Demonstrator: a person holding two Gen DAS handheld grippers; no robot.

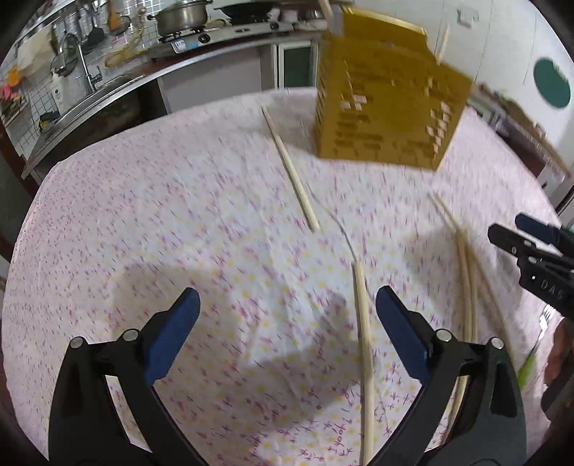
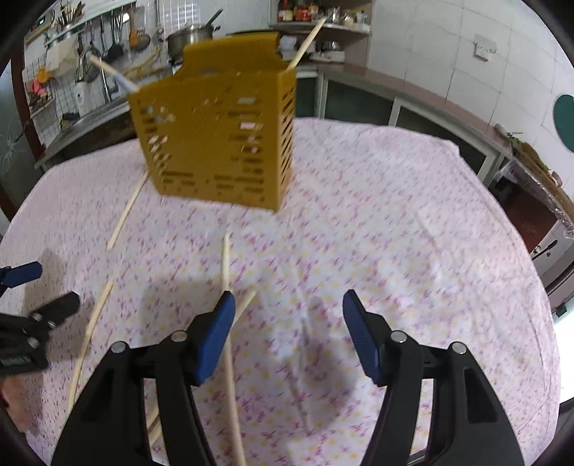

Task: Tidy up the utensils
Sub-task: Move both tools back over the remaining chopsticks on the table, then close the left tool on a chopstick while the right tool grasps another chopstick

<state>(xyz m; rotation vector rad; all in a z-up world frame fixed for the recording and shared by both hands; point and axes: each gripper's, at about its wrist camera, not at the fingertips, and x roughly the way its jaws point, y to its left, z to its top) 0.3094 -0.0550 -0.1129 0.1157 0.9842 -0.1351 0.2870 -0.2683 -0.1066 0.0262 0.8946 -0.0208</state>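
A yellow slotted utensil holder stands at the far side of the table, with a wooden stick poking out of its top. Several loose chopsticks lie on the cloth. My left gripper is open wide above the cloth. One chopstick lies between its jaws, close to the right finger and touched by neither pad. My right gripper is open too, and a chopstick runs under its left finger. Each gripper shows at the edge of the other's view.
A floral tablecloth covers the round table. Another chopstick lies near the holder and a pair of chopsticks lies to the right. A kitchen counter with sink and stove pot runs behind the table.
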